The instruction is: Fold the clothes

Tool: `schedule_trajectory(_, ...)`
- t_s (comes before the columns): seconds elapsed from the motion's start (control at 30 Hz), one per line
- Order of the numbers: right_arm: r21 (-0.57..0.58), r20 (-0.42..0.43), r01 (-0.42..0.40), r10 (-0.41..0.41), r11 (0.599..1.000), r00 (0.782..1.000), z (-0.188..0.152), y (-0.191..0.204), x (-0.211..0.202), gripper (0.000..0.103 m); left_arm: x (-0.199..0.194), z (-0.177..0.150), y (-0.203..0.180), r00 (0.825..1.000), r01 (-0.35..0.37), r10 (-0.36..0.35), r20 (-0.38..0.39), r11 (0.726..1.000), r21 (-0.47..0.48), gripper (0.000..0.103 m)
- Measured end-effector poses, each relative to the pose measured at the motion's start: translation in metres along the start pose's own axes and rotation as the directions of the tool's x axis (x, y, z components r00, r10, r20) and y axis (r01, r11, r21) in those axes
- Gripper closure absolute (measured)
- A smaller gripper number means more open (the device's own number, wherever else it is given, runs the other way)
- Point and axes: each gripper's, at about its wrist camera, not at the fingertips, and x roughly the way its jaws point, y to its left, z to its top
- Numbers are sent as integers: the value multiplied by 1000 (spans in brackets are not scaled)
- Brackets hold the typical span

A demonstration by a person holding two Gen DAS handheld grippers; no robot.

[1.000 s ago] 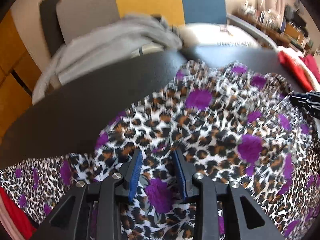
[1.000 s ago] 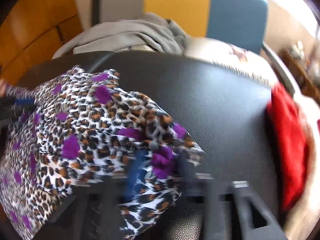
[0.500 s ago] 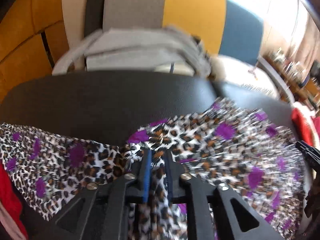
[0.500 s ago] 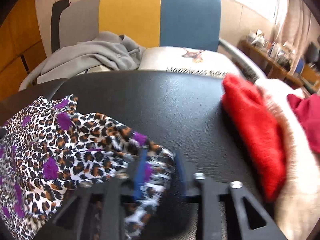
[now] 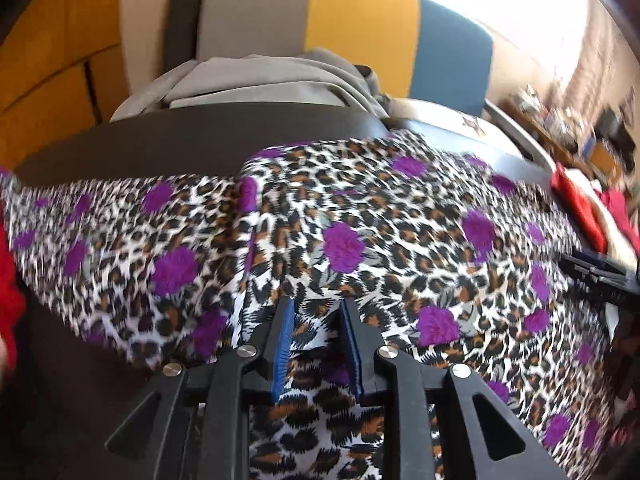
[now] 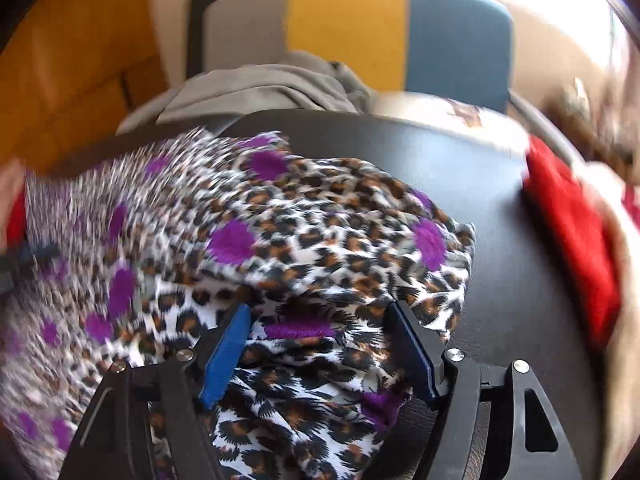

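Going left to right: something red (image 5: pixel 10 280) is sitting at the table's (image 5: pixel 160 140) left edge, and the leopard print garment (image 5: pixel 400 220) is covering most of the near half, one layer already lying over another with a fold line running toward the far edge. The left gripper (image 5: pixel 318 312) is hovering over it with its pads apart, fabric showing between them but nothing pinched. The right gripper (image 6: pixel 320 320) is spread wide over the bunched right end (image 6: pixel 360 260), released as well. A red pile (image 6: pixel 568 240) is lying at the right edge.

To do this well, both would want to pinch matching corners and pull the cloth taut so no wrinkles get folded in.

There's print on the white cushion (image 6: pixel 460 112) behind, but it's too blurry to read.
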Motion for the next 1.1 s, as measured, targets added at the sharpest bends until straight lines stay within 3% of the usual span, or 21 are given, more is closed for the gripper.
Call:
schedule_trajectory(0.17,-51,2,37,-37,998,999,0,8,-4,25,-5,14,-1,996,84,-84,-43,996,-18,78)
schedule_trajectory(0.23,-39,-5,6,-6,999,1000,1,5,-8,22,-8,20,-2,991,120,-122,-62,992,-26,78)
schedule_trajectory(0.3,-30,-5,-34,33,999,999,4,6,-15,22,-16,35,2,985,168,-168,-22,986,-10,77)
schedule_trajectory(0.4,-41,49,-91,93,995,995,17,12,-26,20,-20,67,-4,988,155,-156,7,984,84,72)
schedule_trajectory(0.5,-46,103,-167,171,985,980,49,14,-31,6,-5,98,-13,986,168,-166,-23,977,132,62)
schedule_trajectory(0.63,-29,66,-257,259,966,964,101,16,-1,5,38,136,-26,970,227,-207,-132,960,163,61)
schedule_trajectory(0.67,-25,45,-256,256,966,965,111,16,10,9,49,141,-29,966,231,-207,-153,960,159,61)
schedule_trajectory(0.73,-17,-10,-241,241,970,970,130,17,36,27,66,149,-34,960,245,-218,-177,959,145,61)
schedule_trajectory(0.77,-3,-44,-255,255,967,966,137,17,48,41,74,154,-35,955,257,-230,-187,957,137,61)
schedule_trajectory(0.8,11,-69,-265,265,964,962,140,17,58,47,82,159,-37,949,274,-246,-198,953,130,61)
schedule_trajectory(0.93,28,-143,-291,292,956,946,148,24,92,47,105,170,-45,930,319,-285,-232,940,125,61)
schedule_trajectory(1.1,-4,-161,-296,292,955,943,149,35,105,51,127,181,-59,918,346,-307,-250,929,130,61)
